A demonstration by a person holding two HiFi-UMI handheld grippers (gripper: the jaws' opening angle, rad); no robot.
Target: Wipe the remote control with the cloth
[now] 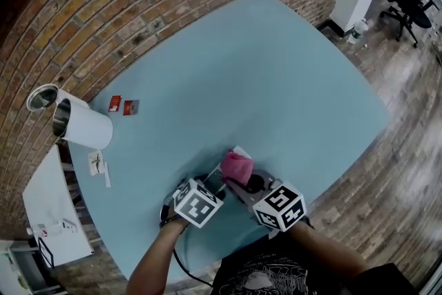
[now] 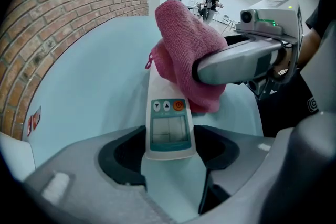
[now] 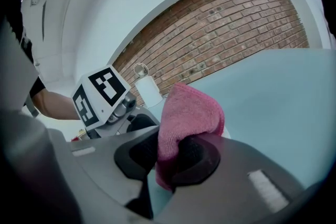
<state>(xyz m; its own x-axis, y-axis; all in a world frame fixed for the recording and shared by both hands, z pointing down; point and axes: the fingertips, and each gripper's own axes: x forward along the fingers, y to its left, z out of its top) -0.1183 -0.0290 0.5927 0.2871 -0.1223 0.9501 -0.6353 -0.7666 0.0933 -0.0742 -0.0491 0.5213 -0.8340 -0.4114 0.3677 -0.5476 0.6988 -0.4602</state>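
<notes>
**Q:** Where is the remote control (image 2: 168,128) found, and by what is it held?

**A:** It is laid flat on the blue table (image 1: 276,79), near the edge closest to the person. Its near end is clamped across its width by the left gripper (image 2: 168,150), whose jaws are set wide on its two long sides.

**Q:** How is the cloth (image 3: 189,113) carried?

**A:** A fold of it is pinched in the closed jaws of the right gripper (image 3: 170,153). The bunched pink mass is pressed on the remote's far half, beyond the buttons.

**Q:** What handling is to be expected?

**A:** The remote is judged light, rigid and smooth-cased, so sliding is likely unless the sides are kept pinned. The cloth is judged soft and yielding. It is best taken by a thick fold, so that a pad of fabric is left free for wiping.
</notes>
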